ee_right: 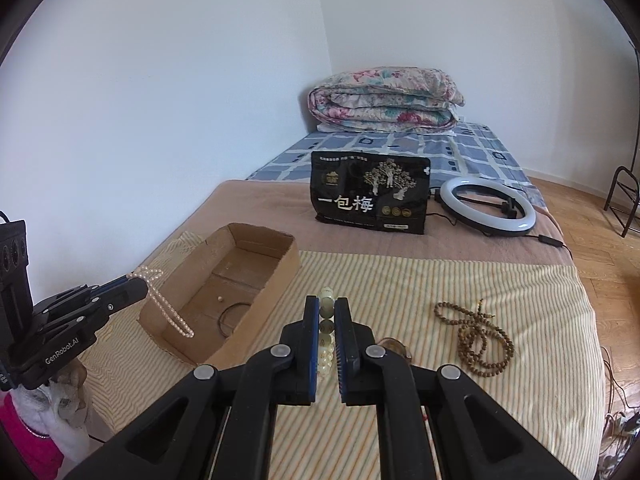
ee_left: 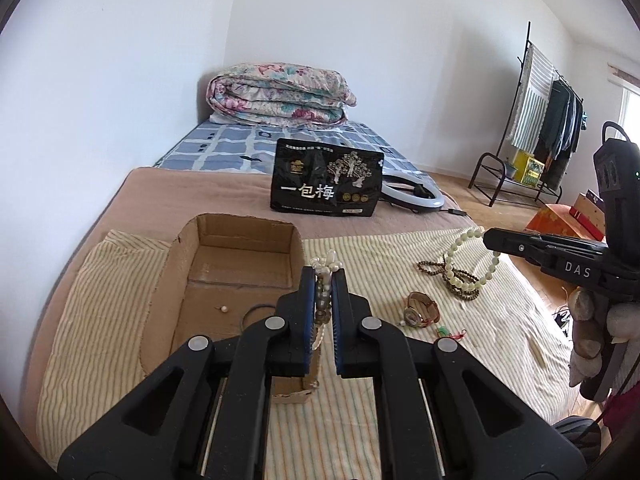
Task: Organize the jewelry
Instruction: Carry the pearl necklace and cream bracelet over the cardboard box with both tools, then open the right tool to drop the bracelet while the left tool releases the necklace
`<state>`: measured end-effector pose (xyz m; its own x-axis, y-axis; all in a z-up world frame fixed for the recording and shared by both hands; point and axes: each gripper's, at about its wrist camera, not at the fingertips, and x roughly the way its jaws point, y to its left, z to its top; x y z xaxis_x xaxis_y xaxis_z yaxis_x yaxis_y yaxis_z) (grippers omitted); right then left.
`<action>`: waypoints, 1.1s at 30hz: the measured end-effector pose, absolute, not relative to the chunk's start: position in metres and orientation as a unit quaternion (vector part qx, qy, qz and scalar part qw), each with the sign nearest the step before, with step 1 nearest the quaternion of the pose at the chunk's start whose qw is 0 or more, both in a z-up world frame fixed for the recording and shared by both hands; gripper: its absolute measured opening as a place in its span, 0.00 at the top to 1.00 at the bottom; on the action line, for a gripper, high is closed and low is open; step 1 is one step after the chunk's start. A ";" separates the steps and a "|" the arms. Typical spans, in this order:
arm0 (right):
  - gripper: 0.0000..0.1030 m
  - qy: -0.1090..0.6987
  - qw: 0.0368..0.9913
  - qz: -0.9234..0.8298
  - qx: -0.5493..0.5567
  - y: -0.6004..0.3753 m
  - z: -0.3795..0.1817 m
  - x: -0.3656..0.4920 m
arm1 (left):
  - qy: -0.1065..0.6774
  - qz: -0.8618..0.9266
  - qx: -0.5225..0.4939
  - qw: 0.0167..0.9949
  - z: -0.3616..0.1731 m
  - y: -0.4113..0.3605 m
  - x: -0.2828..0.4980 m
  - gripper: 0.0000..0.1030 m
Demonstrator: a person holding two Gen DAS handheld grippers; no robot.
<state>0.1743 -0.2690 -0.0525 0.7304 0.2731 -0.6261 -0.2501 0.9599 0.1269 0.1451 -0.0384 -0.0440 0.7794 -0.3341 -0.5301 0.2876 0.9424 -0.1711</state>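
My left gripper (ee_left: 324, 276) is shut on a white pearl necklace (ee_left: 326, 260), held above the near right corner of an open cardboard box (ee_left: 240, 219). From the right wrist view, that left gripper (ee_right: 134, 280) has the pearl necklace (ee_right: 168, 312) dangling over the box (ee_right: 260, 308). My right gripper (ee_right: 327, 304) is shut on a pale green bead bracelet (ee_right: 326, 294). In the left wrist view the right gripper (ee_left: 486, 236) holds the bracelet (ee_left: 450, 260) above a brown bead string (ee_left: 460, 286). A wristwatch (ee_left: 420, 308) lies on the striped cloth.
Inside the box lie a loose pearl (ee_left: 225, 309) and a dark ring (ee_left: 256, 314). A small green charm on red cord (ee_left: 444, 332) lies near the watch. Farther back on the bed stand a black bag (ee_right: 370, 196), a ring light (ee_right: 488, 204) and a folded quilt (ee_right: 384, 100).
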 end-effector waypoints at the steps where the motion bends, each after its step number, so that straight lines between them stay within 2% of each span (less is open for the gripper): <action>1: 0.95 0.339 0.929 0.145 0.016 -0.263 -0.053 0.177 | 0.288 -0.160 -0.042 0.943 -0.045 -0.033 0.146 0.95; 16: 0.95 0.356 0.911 0.210 -0.003 -0.173 -0.076 0.224 | 0.301 -0.113 -0.052 0.946 -0.067 0.028 0.169 0.95; 33: 0.95 0.392 0.890 0.231 -0.015 -0.134 -0.117 0.262 | 0.336 -0.098 -0.044 0.936 -0.096 0.041 0.187 0.95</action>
<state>0.2618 -0.1336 -0.1172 0.5855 0.3998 -0.7052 -0.4234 0.8927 0.1546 0.1867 0.0405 -0.0965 0.7555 -0.2121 -0.6199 0.1532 0.9771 -0.1476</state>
